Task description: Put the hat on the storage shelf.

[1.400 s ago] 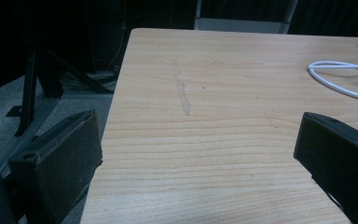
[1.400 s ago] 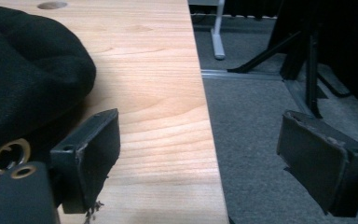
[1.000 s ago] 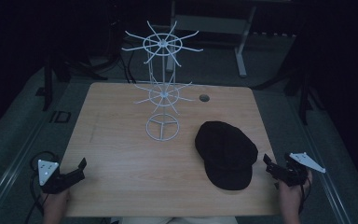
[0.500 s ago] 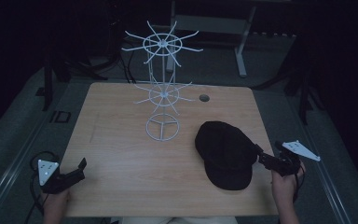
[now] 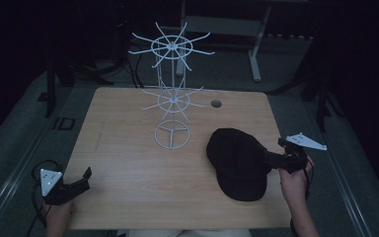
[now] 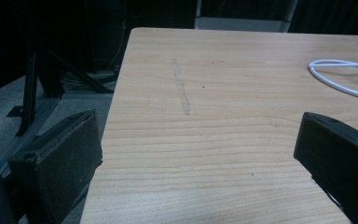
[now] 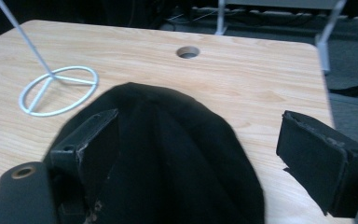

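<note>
A black cap (image 5: 237,163) lies on the wooden table (image 5: 128,163) at the front right. My right gripper (image 5: 274,150) reaches in from the right, open, with its jaws astride the cap's right edge. In the right gripper view the cap (image 7: 177,140) sits between the spread jaws of my right gripper (image 7: 200,119), its cloth against the left jaw. A white wire hat rack (image 5: 171,94) stands at the table's middle back on a ring base (image 7: 58,88). My left gripper (image 5: 85,178) rests open at the front left corner, and in its own view the left gripper (image 6: 200,123) holds nothing.
A round cable hole (image 5: 216,103) is in the tabletop behind the cap. The rack's ring base (image 6: 340,77) lies ahead and to the right of the left gripper. Dark floor, stands and cables surround the table.
My right gripper has moved in from the table's right edge toward the cap, and its open jaws now straddle the cap's edge. The left gripper has not moved.
</note>
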Tool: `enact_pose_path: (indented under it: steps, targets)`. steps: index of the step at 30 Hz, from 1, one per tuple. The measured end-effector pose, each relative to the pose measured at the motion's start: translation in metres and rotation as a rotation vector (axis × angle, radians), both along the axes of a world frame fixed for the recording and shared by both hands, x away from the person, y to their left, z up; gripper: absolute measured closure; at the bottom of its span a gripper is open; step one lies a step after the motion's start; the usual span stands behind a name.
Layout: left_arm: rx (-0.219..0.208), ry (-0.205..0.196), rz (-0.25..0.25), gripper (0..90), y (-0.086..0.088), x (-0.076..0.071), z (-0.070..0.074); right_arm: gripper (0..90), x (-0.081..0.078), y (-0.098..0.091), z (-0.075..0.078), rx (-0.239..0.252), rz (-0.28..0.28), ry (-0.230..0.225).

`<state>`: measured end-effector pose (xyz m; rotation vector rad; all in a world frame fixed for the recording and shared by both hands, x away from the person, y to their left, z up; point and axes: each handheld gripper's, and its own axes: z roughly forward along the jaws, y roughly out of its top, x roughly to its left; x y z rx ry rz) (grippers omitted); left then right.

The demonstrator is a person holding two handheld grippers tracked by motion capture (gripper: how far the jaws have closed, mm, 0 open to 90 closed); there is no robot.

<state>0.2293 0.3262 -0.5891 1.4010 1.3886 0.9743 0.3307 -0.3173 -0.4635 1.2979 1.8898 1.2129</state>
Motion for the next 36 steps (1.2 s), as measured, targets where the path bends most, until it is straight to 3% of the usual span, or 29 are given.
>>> enact_pose_path:
  steps: [11,19,24,29,36]
  targets:
    - [0.000,0.000,-0.003,1.5,0.000,0.000,0.000,12.5,0.022,0.032,0.005,-0.007,0.046,0.044]
    - [-0.002,0.000,-0.005,1.4,0.000,0.000,0.000,17.8,0.049,0.054,-0.007,-0.018,0.080,0.129]
    - [-0.001,0.001,-0.007,1.4,0.000,0.000,0.000,19.2,0.063,0.064,-0.014,-0.064,0.064,0.152]
    - [-0.001,0.001,-0.008,1.4,0.000,0.000,0.000,27.9,0.077,0.068,-0.028,-0.098,0.052,0.196]
    - [-0.002,0.002,-0.008,1.4,0.000,0.000,0.000,30.6,0.090,0.070,-0.045,-0.107,0.033,0.275]
